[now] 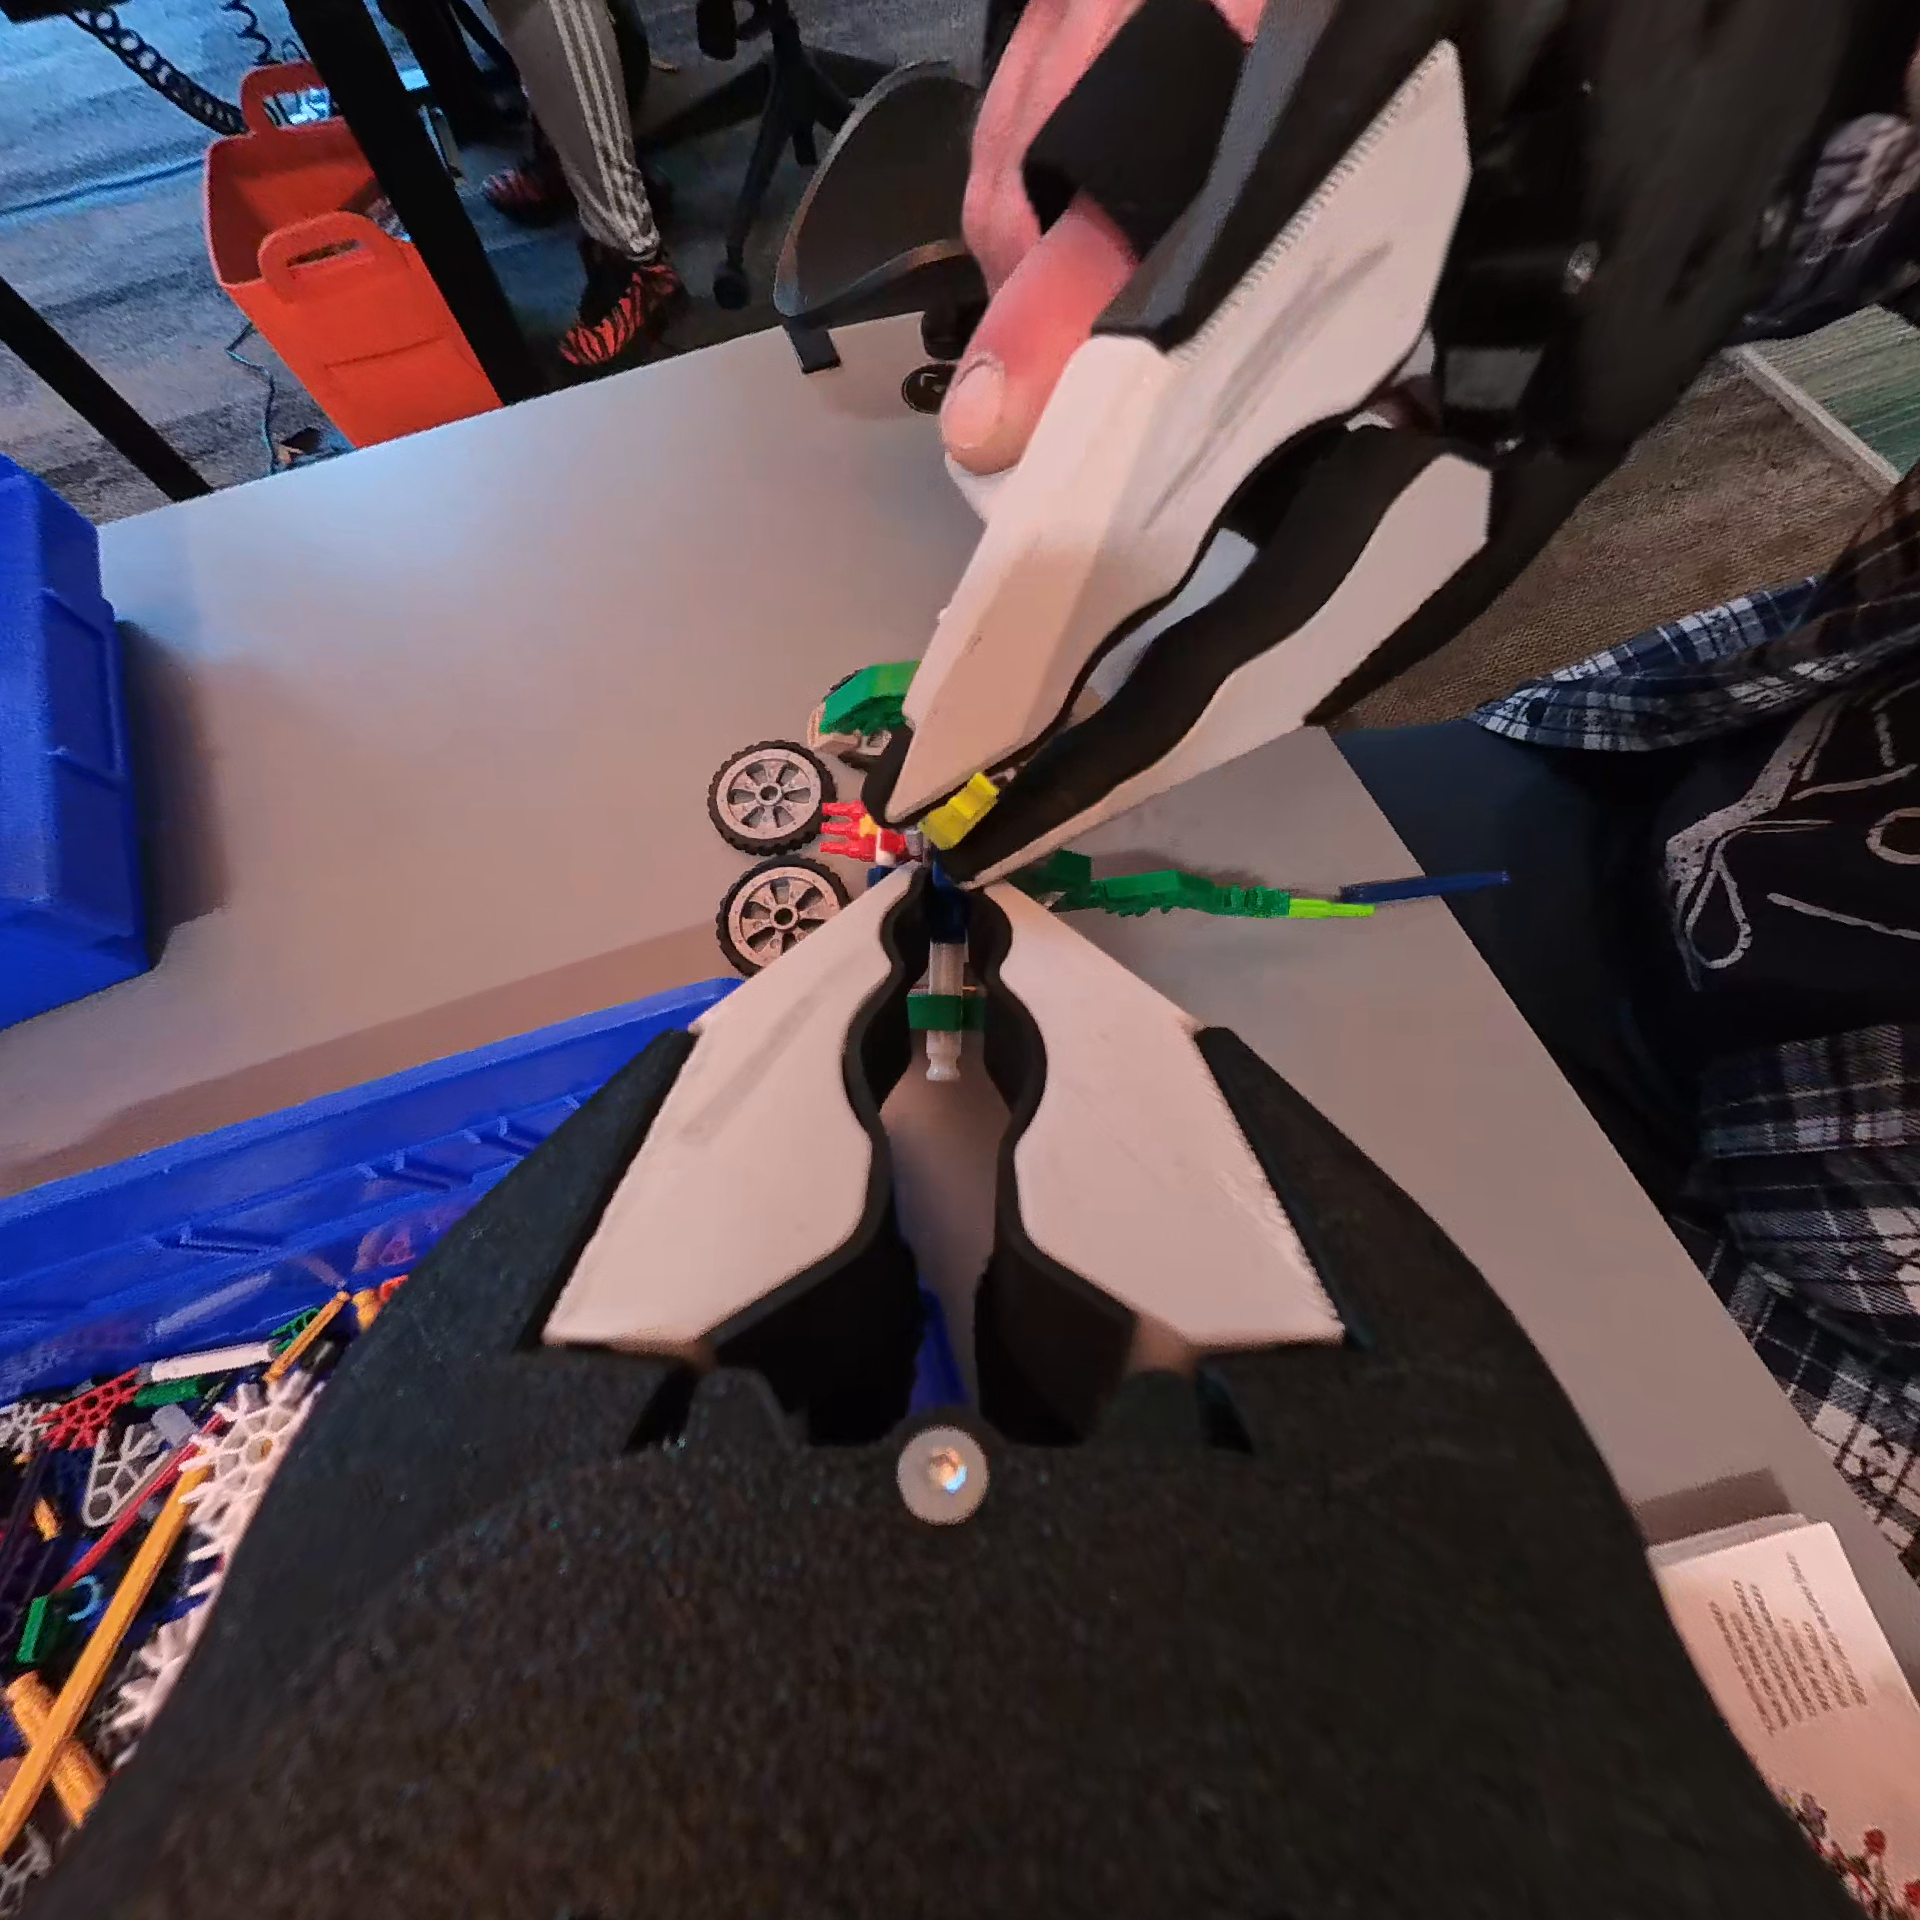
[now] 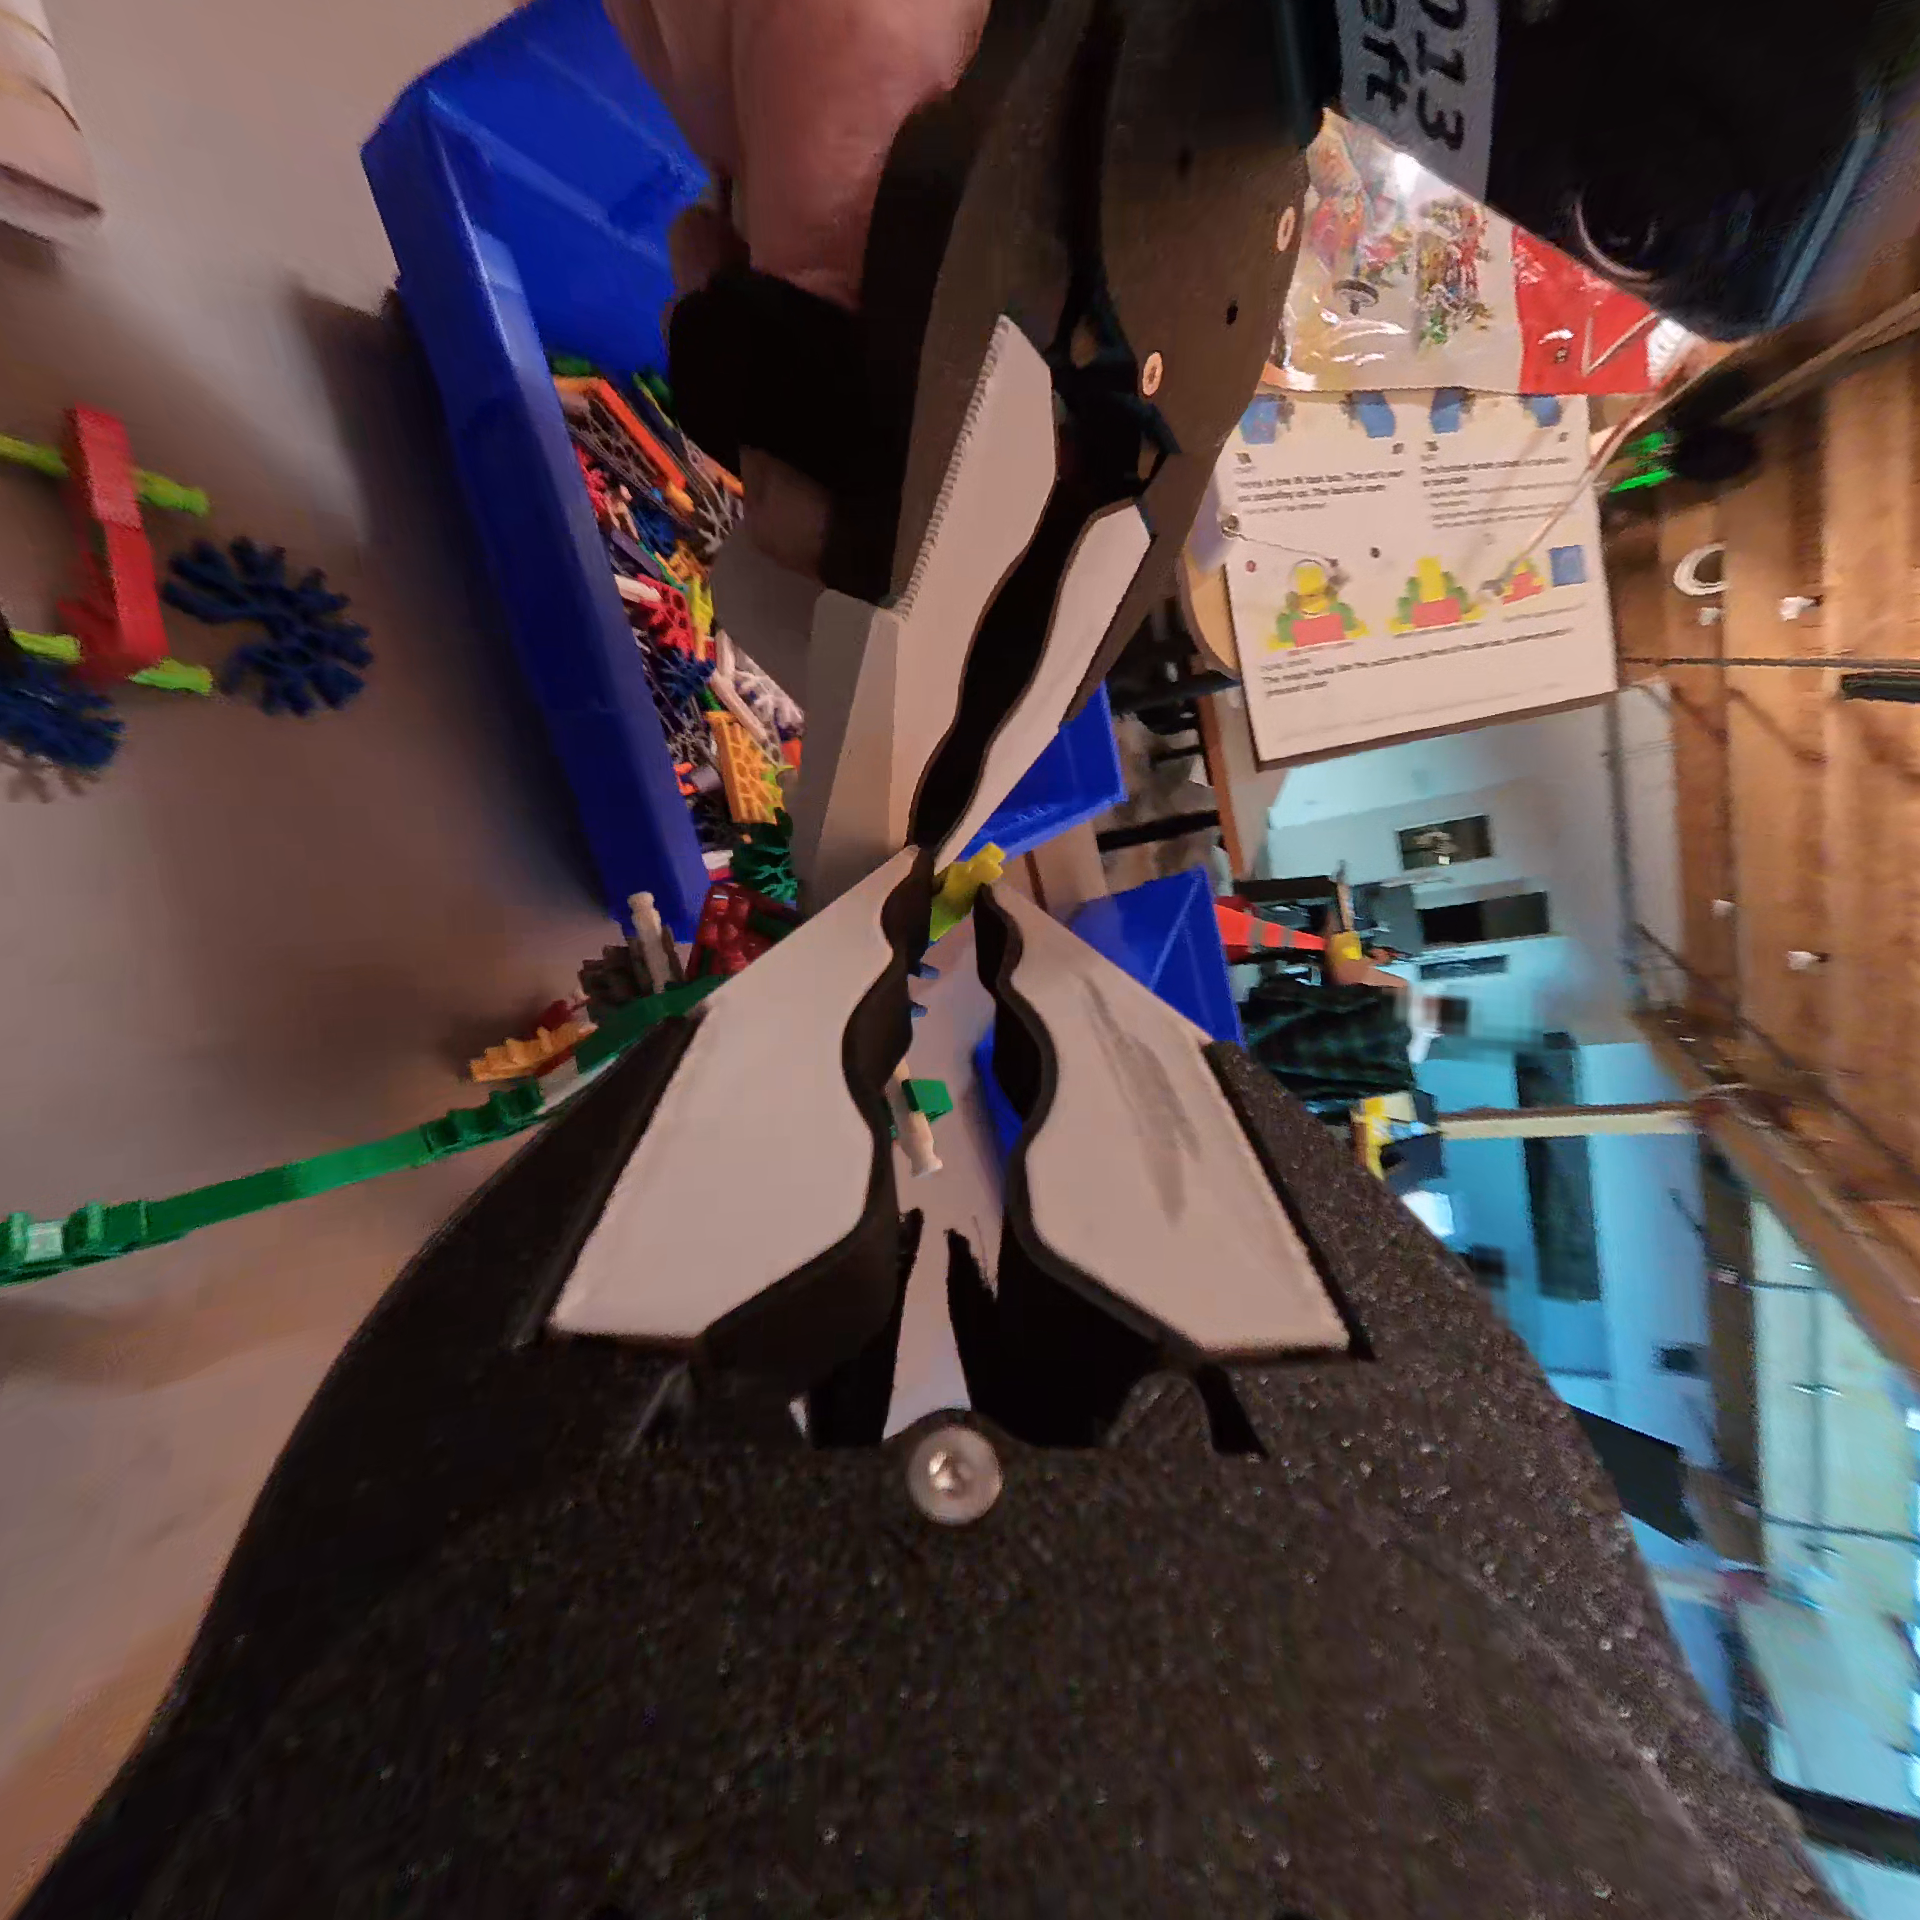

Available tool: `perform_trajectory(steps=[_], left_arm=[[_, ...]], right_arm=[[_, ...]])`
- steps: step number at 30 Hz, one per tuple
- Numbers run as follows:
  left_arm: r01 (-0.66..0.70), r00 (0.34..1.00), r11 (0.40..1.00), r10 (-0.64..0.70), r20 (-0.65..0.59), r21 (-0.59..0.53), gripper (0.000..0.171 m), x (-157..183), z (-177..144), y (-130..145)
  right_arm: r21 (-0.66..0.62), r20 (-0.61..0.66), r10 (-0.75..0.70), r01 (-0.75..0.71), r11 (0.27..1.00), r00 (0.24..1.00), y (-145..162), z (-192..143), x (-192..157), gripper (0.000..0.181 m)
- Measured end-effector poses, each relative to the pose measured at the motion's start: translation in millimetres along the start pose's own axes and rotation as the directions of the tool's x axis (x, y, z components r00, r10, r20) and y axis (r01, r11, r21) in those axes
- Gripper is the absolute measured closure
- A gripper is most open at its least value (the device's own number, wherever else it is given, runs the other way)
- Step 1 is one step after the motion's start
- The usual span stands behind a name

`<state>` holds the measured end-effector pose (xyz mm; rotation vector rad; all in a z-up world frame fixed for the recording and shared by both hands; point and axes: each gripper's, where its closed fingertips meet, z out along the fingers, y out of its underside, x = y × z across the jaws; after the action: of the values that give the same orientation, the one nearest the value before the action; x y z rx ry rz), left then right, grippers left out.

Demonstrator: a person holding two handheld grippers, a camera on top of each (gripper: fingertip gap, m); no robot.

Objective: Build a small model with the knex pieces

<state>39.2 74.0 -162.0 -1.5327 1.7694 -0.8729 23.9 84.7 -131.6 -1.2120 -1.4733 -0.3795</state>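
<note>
Centrally, two grippers meet tip to tip over a grey table (image 1: 416,644). Left gripper (image 1: 940,894): jaws pressed onto the blue core of a small rod-and-connector model (image 1: 940,971), whose white rod with a green clip lies in the gap between the fingers. Right gripper (image 1: 935,821) (entering from upper right, a person's hand (image 1: 1013,260) on its handle): jaws pinching a yellow connector (image 1: 961,808) at the model's top. Two grey spoked wheels (image 1: 774,800) on red connectors hang off the far side, and a green rod chain (image 1: 1174,894) trails right, toward the table edge.

Risks, as judgement: both grips sit on narrow plastic near the fingertips, so a slight twist or uneven pull could let the yellow connector slip or snap out of line. The unsupported wheels and chain could lever a joint apart. A loosened piece might roll off the near edge or drop into the blue parts bin (image 1: 312,1174) just beside the left gripper.
</note>
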Motion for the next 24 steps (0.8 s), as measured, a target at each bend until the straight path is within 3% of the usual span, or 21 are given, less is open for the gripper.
perform_trajectory(steps=[3,8,13,15,19,24], left_arm=[[-0.017,1.0,1.0,0.017,-0.013,-0.017,0.168,3.6,-1.2,2.4],[-0.039,0.999,0.998,0.04,0.02,-0.046,0.168,3.1,1.5,0.4],[-0.041,0.999,0.998,0.042,0.027,-0.046,0.168,2.0,1.2,0.6],[-0.038,0.999,0.998,0.039,0.025,-0.047,0.168,2.6,1.8,0.2],[-0.027,0.999,0.999,0.028,0.025,-0.045,0.169,0.7,2.5,1.8],[-0.009,1.0,0.999,0.009,0.004,-0.032,0.169,1.3,1.0,2.5]], right_arm=[[-0.004,0.007,0.019,-0.019,1.0,1.0,-2.2,-0.7,-2.4,0.175],[0.023,0.187,0.307,-0.317,0.948,0.933,-0.4,-4.7,-3.4,0.169],[0.013,0.223,0.337,-0.349,0.937,0.914,0.3,-4.7,-4.0,0.173],[0.017,0.214,0.3,-0.31,0.95,0.93,0.1,-4.9,-3.9,0.174],[0.004,0.099,0.099,-0.1,0.995,0.99,0.6,-3.1,-3.4,0.174],[-0.036,0.008,-0.13,0.131,0.991,0.991,-0.2,-2.3,-1.2,0.176]])
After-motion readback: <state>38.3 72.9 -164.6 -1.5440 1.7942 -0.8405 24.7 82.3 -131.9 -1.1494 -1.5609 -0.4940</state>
